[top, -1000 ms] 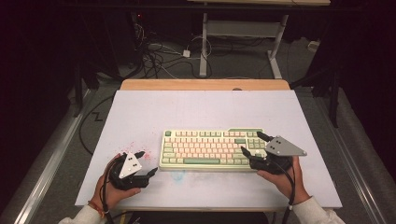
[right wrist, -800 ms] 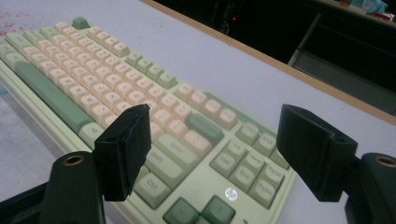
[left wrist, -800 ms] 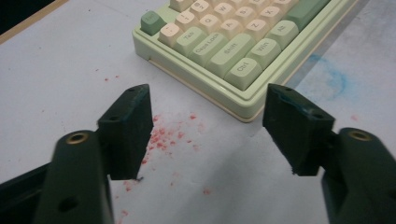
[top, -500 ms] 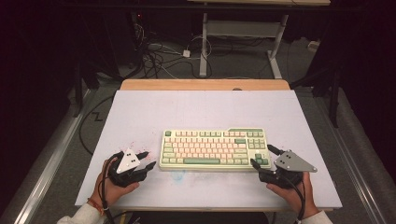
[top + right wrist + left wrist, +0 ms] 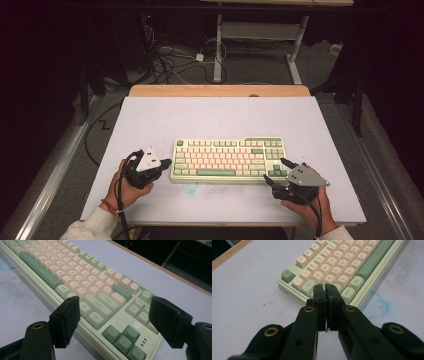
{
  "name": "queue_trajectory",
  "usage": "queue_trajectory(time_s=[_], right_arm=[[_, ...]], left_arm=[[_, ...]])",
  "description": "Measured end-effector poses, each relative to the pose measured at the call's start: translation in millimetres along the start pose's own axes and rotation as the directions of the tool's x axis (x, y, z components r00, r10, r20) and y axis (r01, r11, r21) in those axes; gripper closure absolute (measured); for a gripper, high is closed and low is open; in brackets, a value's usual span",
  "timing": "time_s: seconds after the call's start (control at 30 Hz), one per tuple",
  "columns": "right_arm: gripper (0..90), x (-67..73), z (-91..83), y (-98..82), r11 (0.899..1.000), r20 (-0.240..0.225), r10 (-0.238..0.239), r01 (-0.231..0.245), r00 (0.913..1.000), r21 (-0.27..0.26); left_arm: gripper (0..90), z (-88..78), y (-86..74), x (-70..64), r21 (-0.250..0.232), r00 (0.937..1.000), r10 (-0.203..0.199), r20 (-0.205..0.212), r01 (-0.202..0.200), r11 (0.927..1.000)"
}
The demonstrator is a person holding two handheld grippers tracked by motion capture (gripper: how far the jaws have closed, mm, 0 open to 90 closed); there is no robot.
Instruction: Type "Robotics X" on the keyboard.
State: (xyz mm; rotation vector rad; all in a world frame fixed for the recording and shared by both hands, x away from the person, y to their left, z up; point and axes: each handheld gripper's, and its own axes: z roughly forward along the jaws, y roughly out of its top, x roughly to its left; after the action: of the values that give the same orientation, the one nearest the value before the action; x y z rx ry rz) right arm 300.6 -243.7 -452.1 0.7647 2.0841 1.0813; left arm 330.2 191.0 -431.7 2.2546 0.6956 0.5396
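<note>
The left tongs (image 5: 326,287) have just been closing and now stand pressed together with nothing between them, their tips hovering at the near left corner of a pale green and cream keyboard (image 5: 342,262), over the keys around Tab and Win. In the high view the left tongs (image 5: 167,163) sit just beside the keyboard's (image 5: 227,159) left end, held in the person's left hand (image 5: 127,187), with a grey three-cornered plate on top and a black cable trailing toward the near edge.

The right tongs (image 5: 113,320) stand wide apart, holding nothing; between the two black jaws lie the keyboard's (image 5: 82,282) dark green arrow keys, the Shift and Ctrl keys and a small logo at its near right corner. From above, the right tongs (image 5: 274,172) rest at that same corner of the keyboard, the right hand (image 5: 310,205) gripping them from the near side; whether the jaws touch the case cannot be told.

The keyboard lies flat near the middle of the grey-white worktop (image 5: 210,120), a little toward the person, its long side parallel to the near edge. A faint blue smudge (image 5: 383,305) marks the worktop just in front of the keyboard. Beyond the keyboard, a wooden strip (image 5: 220,90) borders the far edge of the worktop, and past that, cables (image 5: 175,60) lie tangled on the floor.
</note>
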Motion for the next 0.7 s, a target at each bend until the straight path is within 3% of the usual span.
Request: queue_trajectory(time_s=[0.13,0.3,0.47,0.7], right_arm=[[25.8,0.9,0.9,-0.4,1.000,-0.003,-0.016,0.016,0.9999,0.008],[25.7,1.2,1.6,-1.0,1.000,-0.006,-0.018,0.019,0.9998,0.014],[25.7,1.2,2.3,-1.5,1.000,-0.008,-0.015,0.015,0.9999,0.022],[25.7,1.5,2.8,-1.6,0.999,-0.011,-0.023,0.023,0.9997,0.026]], left_arm=[[87.5,4.5,15.4,-0.2,-0.027,1.0000,0.007,0.004,-0.007,0.9996],[87.9,13.2,35.4,-1.6,-0.056,0.9990,0.020,0.040,-0.018,0.9983],[87.9,29.0,51.4,-5.7,-0.039,0.9966,0.045,0.070,-0.042,0.9983],[87.9,56.1,69.6,-13.6,0.023,0.9899,0.088,0.112,-0.091,0.9956]])
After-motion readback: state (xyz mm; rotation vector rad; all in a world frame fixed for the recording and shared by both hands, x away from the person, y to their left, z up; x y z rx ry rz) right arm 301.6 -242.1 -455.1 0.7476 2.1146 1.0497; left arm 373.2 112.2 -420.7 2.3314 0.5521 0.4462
